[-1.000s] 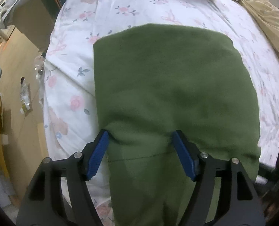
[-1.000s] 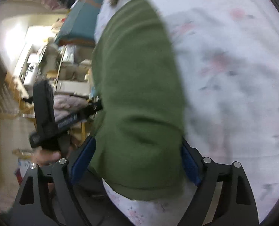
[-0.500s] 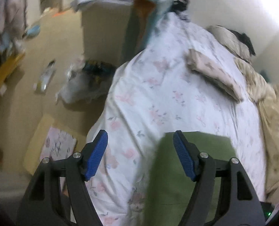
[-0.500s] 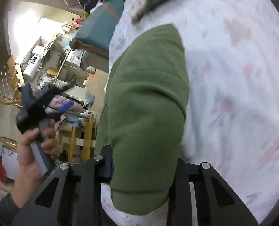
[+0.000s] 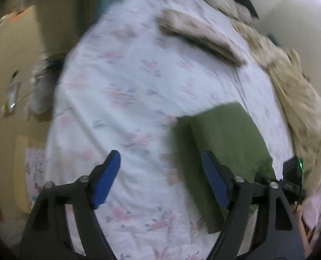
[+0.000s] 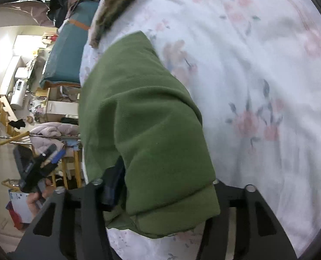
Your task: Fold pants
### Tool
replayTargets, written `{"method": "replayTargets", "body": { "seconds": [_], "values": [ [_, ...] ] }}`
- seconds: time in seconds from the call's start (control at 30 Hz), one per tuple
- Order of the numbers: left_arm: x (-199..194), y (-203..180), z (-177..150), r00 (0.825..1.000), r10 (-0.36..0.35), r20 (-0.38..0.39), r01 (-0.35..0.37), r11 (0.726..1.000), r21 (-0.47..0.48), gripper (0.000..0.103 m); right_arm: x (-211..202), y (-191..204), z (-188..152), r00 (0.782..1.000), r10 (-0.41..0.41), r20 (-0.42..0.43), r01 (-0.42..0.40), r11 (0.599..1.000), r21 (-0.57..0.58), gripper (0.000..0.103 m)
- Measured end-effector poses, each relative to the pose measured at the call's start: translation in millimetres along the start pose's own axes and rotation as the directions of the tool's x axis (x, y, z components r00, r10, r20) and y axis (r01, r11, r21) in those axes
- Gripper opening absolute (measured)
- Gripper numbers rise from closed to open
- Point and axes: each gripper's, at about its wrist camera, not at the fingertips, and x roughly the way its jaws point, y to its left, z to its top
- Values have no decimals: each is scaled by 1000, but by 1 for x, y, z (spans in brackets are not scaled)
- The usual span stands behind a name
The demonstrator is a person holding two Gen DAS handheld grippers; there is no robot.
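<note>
Right wrist: folded pants (image 6: 147,117) apparently run lengthwise, away.

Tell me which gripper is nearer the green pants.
Right. The right gripper straddles the folded green pants; the left gripper hangs open over bare bedsheet beside them.

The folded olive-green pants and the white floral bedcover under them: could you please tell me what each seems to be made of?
The folded olive-green pants look like a thick, matte knit, perhaps fleece or sweatshirt cotton: fine surface texture, soft rounded folds. The white floral bedcover looks like thin, smooth printed cotton with shallow creases; its exact fibre cannot be told.
</note>
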Motion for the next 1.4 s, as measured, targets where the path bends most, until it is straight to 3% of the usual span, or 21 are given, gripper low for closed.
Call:
{"method": "replayTargets", "body": {
  "seconds": [0.07,0.17,0.23,0.3,0.4,0.53,0.57,0.6,0.63,0.7,0.77,0.8,0.83,0.87,0.97,1.07,1.17,1.23,1.33,1.4],
  "values": [
    [16,-10,13,999,-25,-22,25,999,28,82,-8,-5,-4,999,-32,16,31,999,32,78],
    [54,-19,33,993,-71,-93,73,997,19,84,-29,-4,-15,991,-41,129,27,994,105,91],
    [82,-26,42,984,-111,-142,113,994,1,84,-52,-11,-38,953,-69,295,2,975,221,94],
    [102,-32,44,978,-124,-170,126,992,2,84,-58,-25,-66,920,-23,391,-113,940,322,95],
    [128,-31,42,969,-123,-214,123,992,-13,84,-38,-34,-90,911,55,409,-225,897,381,97],
    [134,-27,42,970,-146,-195,147,989,-11,83,1,-26,-87,923,101,370,-233,915,330,97],
    [133,-27,41,970,-159,-182,161,987,-5,80,4,-22,-84,916,110,385,-239,922,306,97],
    [133,-27,40,969,-175,-174,179,984,6,59,5,-19,-83,914,109,390,-233,929,287,96],
    [135,-29,37,968,-174,-182,182,983,24,43,10,-15,-81,917,99,386,-214,940,266,91],
    [135,-33,31,973,-128,-190,142,988,61,34,17,-6,-79,923,65,379,-175,948,264,79],
    [130,-42,30,978,-110,-180,129,987,99,27,19,-2,-80,912,42,408,-165,949,271,68],
    [127,-44,29,979,-102,-175,123,986,111,17,18,1,-80,907,37,419,-160,952,261,61],
    [122,-47,29,980,-108,-168,129,984,122,10,16,5,-80,905,35,424,-154,957,248,47],
    [117,-48,29,982,-107,-157,128,984,127,9,11,10,-79,904,29,426,-137,965,225,41],
    [87,-56,28,987,-129,-98,141,982,127,6,-6,27,-69,914,24,404,-92,984,150,30],
    [46,-55,17,991,-133,-21,134,989,61,6,-29,50,-44,938,81,337,-91,996,14,29],
    [8,-47,-21,988,-146,52,148,988,-39,6,-44,74,-23,959,88,269,-54,990,-133,29],
    [-6,-47,-61,990,-124,72,130,988,-83,6,-47,83,-13,980,104,170,-64,972,-227,28],
    [7,-50,-119,997,-80,7,80,992,-92,7,-27,73,-7,998,-13,66,31,960,-278,34],
    [29,-53,-141,997,-37,-65,34,998,-53,9,-6,45,-12,991,-133,0,130,974,-184,40]
  ]
}}
